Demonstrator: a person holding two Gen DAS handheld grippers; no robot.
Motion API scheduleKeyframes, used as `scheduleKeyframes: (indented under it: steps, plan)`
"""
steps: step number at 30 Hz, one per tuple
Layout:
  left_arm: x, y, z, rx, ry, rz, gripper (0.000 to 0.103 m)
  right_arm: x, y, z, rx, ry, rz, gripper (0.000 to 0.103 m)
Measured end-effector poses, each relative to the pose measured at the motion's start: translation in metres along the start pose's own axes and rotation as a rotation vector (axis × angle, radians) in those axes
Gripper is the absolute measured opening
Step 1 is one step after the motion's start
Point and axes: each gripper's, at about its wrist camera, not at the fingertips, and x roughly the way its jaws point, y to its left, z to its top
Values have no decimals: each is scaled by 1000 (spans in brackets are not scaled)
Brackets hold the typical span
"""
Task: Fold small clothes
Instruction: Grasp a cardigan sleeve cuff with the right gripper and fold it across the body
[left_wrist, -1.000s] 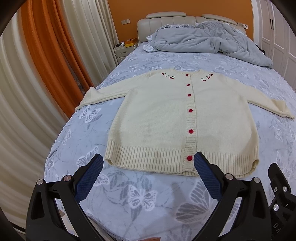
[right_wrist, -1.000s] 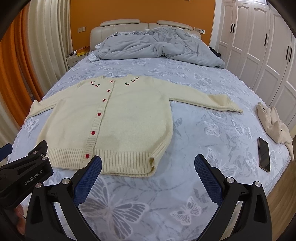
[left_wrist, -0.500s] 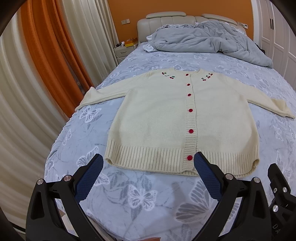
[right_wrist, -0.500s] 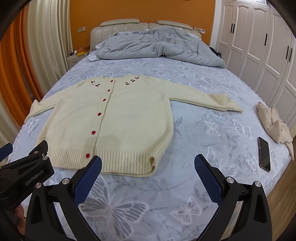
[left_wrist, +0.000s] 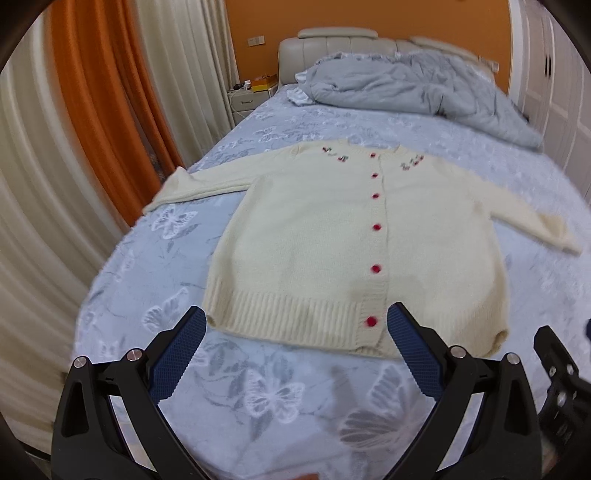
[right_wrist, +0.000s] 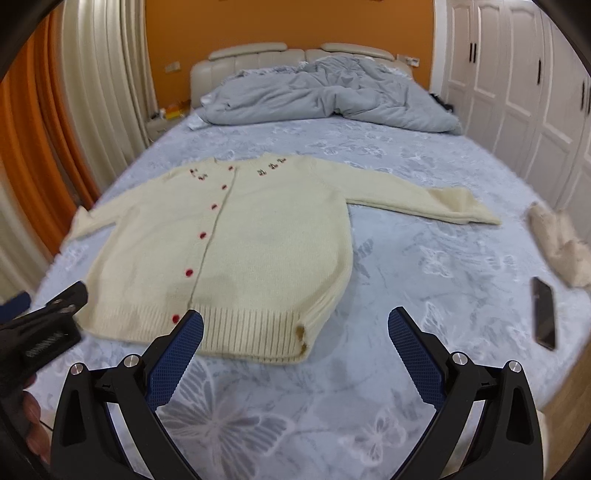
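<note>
My left gripper (left_wrist: 295, 325) stands wide, nothing between its blue pads (left_wrist: 177, 360), hovering just short of the ribbed hem of the cream cardigan (left_wrist: 332, 236). My right gripper (right_wrist: 295, 328) is equally wide and empty, lined up near the hem's right corner.

The cardigan lies flat and buttoned on the butterfly-print bedsheet (right_wrist: 406, 273), front up, both sleeves spread outward, red buttons (left_wrist: 376, 268) running down the placket. I judge it light, soft and stretchy: a knit that will sag and drag on the sheet rather than hold a crease, so a pinch must take both layers. The ribbed hem corners and the sleeve cuffs look like the firmest places to grab; I would avoid gripping over a button.

The left view shows the left sleeve reaching toward the bed edge by the orange curtain (left_wrist: 99, 92), and a bedside table (left_wrist: 245, 98). Only the right view shows the phone (right_wrist: 543, 317) and a beige plush toy (right_wrist: 561, 247) on the sheet, well apart from the right sleeve, plus the white wardrobe doors (right_wrist: 524, 92). Both show the rumpled grey duvet (right_wrist: 325, 96) by the headboard.
</note>
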Motion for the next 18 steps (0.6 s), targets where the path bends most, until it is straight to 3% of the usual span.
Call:
scheduleKeyframes:
  steps: [4,7,13,18]
  plan:
    - [1,6,6,-35,-33,-57,96,30,-72,21,170,-17,117,98]
    - [5,9,11,-85,-51,-84,96,70,-149,44,351,-27,164,96]
    - [32,2,17,-218,-46,-97,96,167,-282,92,572,-33,99,79]
    - [54,-25,22,-215,-41,-88,96,225,-344,102,745,-41,85,72]
